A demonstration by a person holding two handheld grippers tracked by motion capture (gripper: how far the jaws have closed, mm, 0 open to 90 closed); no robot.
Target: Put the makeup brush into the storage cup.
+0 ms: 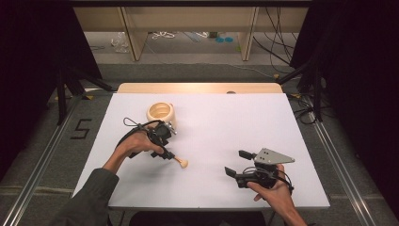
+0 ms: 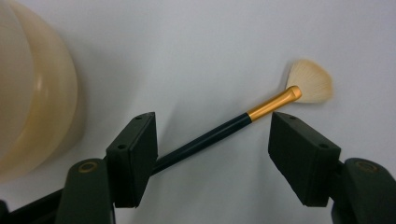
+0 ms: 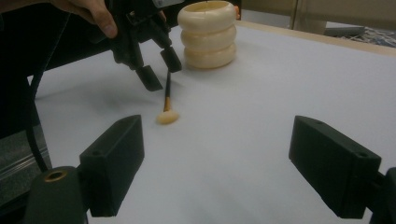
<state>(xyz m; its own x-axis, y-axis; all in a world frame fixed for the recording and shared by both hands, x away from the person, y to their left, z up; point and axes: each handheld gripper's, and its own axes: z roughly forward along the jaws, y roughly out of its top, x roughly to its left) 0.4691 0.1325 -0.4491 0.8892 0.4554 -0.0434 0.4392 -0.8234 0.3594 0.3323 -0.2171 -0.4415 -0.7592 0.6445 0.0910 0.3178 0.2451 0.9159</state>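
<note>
High view: our left gripper (image 1: 165,149) is down on the white table (image 1: 211,188), with the brush (image 1: 178,161) lying right at its tips, fan head pointing away toward the middle of the table. The cream ringed holder (image 1: 161,113) stands just behind the left gripper, upright, mouth open and, as far as we can see, nothing in it. Our right gripper (image 1: 237,165) rests well apart to the right, jaws spread, nothing near them.

Left gripper view: we straddle the brush (image 2: 219,133). The black handle runs diagonally between the jaws; its rear end passes behind the left pad (image 2: 135,156), while the gold ferrule and pale fan head lie ahead of the right jaw's tip. The right pad stands clear of the handle, so the jaws are spread and there is no grip yet. The holder (image 2: 35,102) sits close on the left, just ahead of the jaws.

Right gripper view: our own jaws are wide apart over bare table. Ahead and to the left we see the left gripper (image 3: 159,70) over the brush (image 3: 167,105), whose fan head rests on the table. The holder (image 3: 208,35) stands farther ahead.

Status, our read: approach done, jaws aligned over the handle. Left to do: close on it, lift, carry to the holder, likely drop it in.
</note>
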